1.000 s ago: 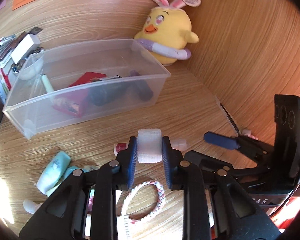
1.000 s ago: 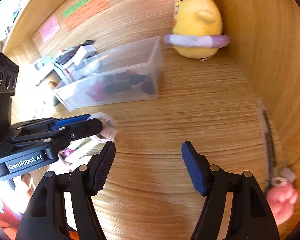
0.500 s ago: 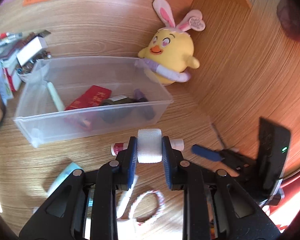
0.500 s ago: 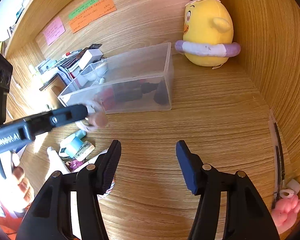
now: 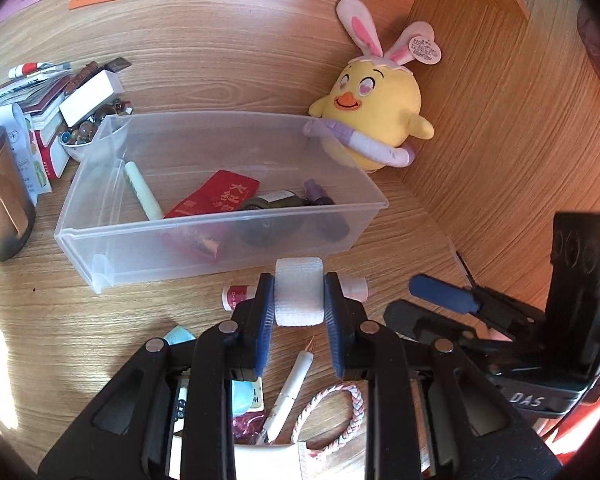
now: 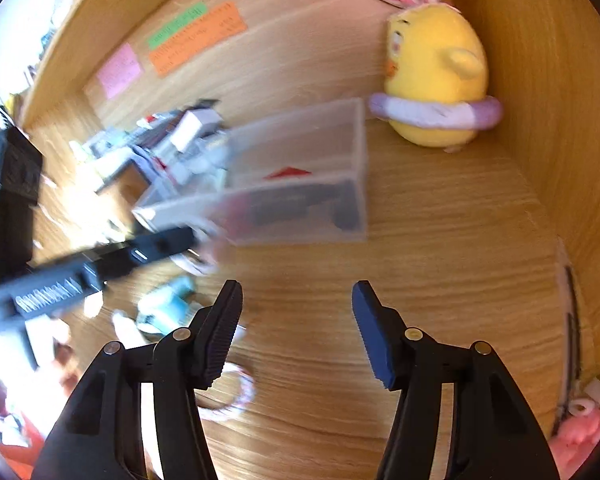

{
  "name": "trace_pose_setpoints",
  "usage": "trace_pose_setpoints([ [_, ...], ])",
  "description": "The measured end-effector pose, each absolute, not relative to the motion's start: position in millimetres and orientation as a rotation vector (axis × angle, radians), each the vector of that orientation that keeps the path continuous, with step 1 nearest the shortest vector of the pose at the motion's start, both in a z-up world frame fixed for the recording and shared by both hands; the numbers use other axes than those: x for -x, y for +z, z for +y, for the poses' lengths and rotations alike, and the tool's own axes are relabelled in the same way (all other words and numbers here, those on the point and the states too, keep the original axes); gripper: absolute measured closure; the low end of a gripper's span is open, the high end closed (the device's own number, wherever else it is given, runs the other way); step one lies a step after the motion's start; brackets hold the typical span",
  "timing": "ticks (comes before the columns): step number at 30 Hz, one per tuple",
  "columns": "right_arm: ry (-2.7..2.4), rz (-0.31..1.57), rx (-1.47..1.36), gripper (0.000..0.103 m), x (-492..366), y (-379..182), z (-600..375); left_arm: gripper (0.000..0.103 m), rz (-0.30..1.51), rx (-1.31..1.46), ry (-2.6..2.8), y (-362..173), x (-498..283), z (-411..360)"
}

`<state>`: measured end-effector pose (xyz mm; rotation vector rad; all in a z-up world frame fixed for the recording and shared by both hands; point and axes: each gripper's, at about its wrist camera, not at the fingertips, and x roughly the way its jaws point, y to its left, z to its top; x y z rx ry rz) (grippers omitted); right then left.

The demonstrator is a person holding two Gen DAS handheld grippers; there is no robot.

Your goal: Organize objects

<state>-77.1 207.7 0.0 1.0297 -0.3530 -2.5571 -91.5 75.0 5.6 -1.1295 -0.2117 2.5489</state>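
Our left gripper [image 5: 299, 300] is clamped on a white gauze roll [image 5: 299, 298], held just in front of the clear plastic bin [image 5: 112, 240], above the near wall's outer side. Inside the bin we see a red packet [image 5: 216, 194], a pale green pen [image 5: 143, 192] and dark bottles [image 5: 278, 200]. Our right gripper [image 6: 296, 320] hangs spread and empty, to the right of the bin. Behind the bin's right end sits a yellow chick plush [image 5: 374, 108]. Nearer us than the bin lie a braided bracelet [image 5: 340, 412] and a white pen [image 5: 292, 392].
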Motion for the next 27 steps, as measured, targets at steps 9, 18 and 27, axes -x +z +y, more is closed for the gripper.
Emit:
trace_pose_setpoints([
  [9,-2.393,-0.479,-1.048,0.079,94,-9,196,0.079,-0.244,1.115,2.485,1,87,73],
  [18,-2.446,-0.399,-1.05,0.083,94,-8,191,0.079,-0.215,1.104,2.509,1,85,73],
  [27,-2.455,-0.303,-1.131,0.081,100,-14,186,0.079,-0.205,1.065,2.565,17,88,59],
])
